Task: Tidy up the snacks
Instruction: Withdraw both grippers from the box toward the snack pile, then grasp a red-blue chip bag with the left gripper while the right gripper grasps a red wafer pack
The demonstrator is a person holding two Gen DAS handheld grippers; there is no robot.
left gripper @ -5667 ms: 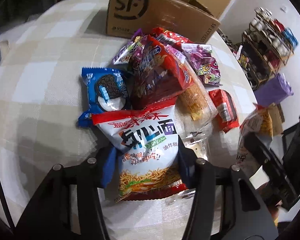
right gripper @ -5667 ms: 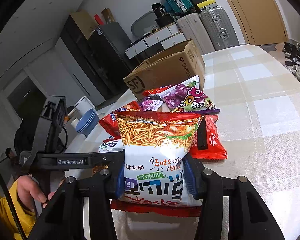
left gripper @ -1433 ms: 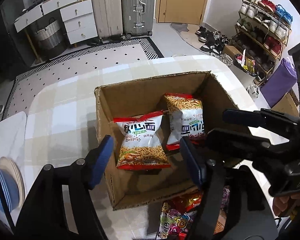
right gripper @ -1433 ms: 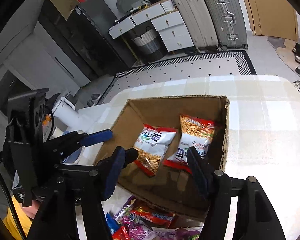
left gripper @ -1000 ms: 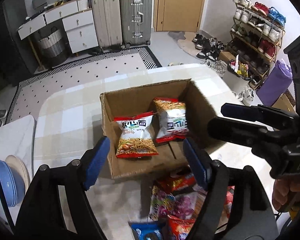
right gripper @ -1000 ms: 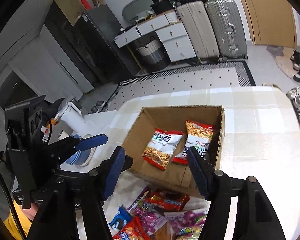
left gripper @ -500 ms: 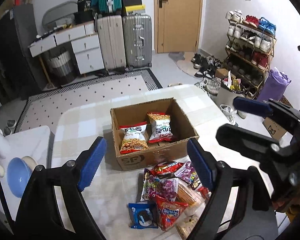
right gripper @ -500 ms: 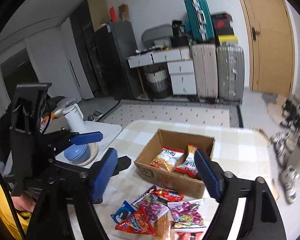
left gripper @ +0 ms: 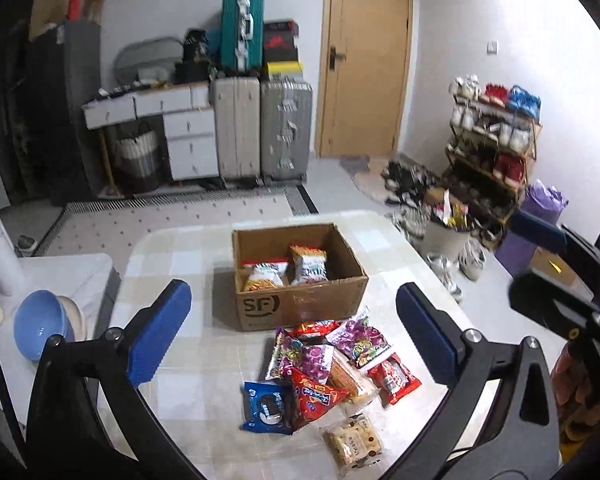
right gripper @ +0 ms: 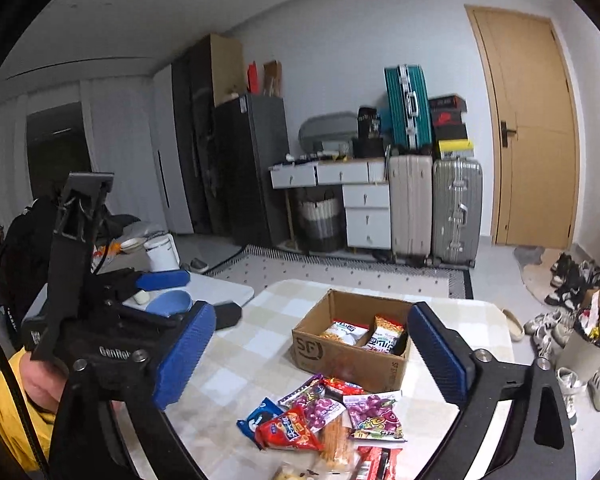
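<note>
An open cardboard box (left gripper: 300,304) stands on the checked table (left gripper: 172,264) with two noodle snack bags (left gripper: 262,276) side by side inside it. In front of the box lies a pile of loose snack packs (left gripper: 320,364), including a blue cookie pack (left gripper: 266,402). My left gripper (left gripper: 292,300) hovers high and well back from the box, its jaws opening with nothing between them. My right gripper (right gripper: 311,312) is also raised and back, jaws opening and empty. The right wrist view shows the box (right gripper: 340,356) and the pile (right gripper: 324,412) below.
A blue bowl (left gripper: 40,328) sits on a white side table (left gripper: 72,272) to the left. Suitcases (left gripper: 260,128), drawers and a door line the far wall. A shoe rack (left gripper: 492,144) and a bin stand right of the table.
Both grippers have pulled up and back from over the box, and their jaws have spread wider. The box now looks small, and the snack pile has come into view.
</note>
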